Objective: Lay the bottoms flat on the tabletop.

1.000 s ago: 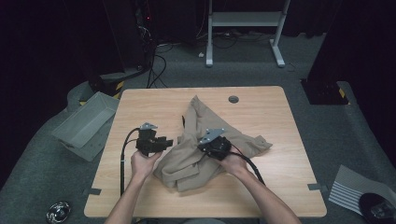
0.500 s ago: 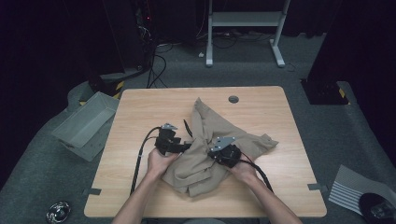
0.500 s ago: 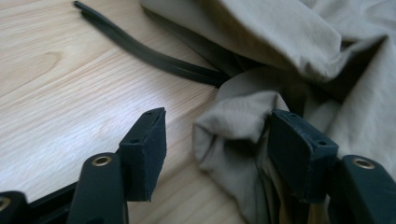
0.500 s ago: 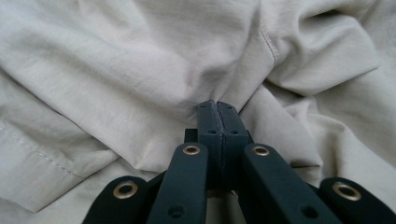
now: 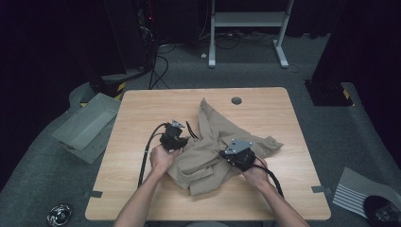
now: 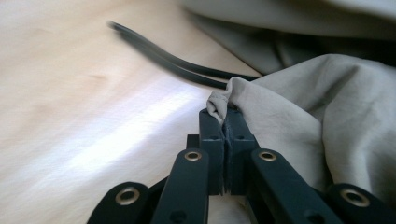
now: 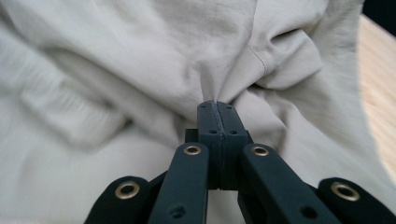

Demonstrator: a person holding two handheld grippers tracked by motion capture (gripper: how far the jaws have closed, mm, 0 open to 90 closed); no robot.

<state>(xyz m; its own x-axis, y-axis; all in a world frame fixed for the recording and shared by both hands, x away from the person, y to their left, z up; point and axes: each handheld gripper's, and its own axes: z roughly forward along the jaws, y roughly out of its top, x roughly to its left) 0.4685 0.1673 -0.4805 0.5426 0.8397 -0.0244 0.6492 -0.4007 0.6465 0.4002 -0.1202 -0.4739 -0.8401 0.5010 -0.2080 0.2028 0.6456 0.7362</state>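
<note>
On the floor left of the desk a grey bin lies tilted. My left claw has its jaws pressed together on a small bunched edge of the beige garment, which lies crumpled across the middle of the desk. Beyond that claw two dark cords run over the wood, blurred, their far ends slipping under the cloth. In the high view my left hand covers the claw's body. My right claw pinches a fold deep in the fabric, near a stitched seam; cloth hides the desk beneath. What sort of garment it is I cannot make out. My right hand rests at the garment's right side.
</note>
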